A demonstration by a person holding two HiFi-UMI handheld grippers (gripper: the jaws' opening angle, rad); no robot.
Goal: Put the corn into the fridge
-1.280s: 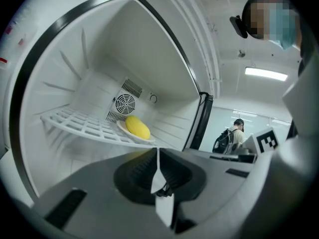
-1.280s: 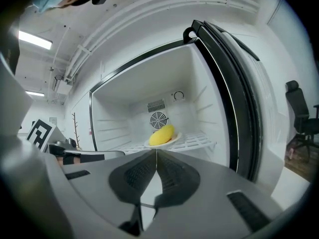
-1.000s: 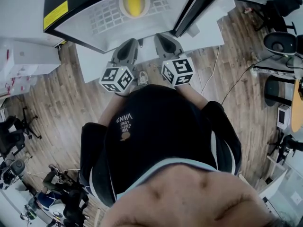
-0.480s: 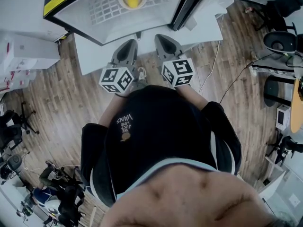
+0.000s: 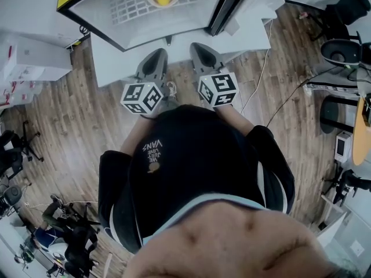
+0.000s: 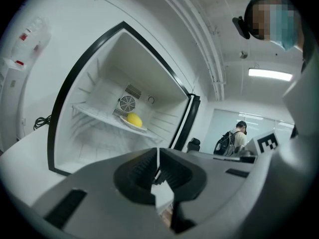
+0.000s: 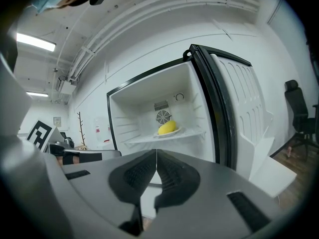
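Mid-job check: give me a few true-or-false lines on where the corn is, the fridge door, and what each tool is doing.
1. The yellow corn cob lies on a white plate on the shelf inside the white fridge. True.
2. The fridge's door is closed. False: it stands wide open.
3. The left tool grips the corn. False: its jaws are together with nothing between them, and the corn is in the fridge.
4. The right tool is shut and empty. True.
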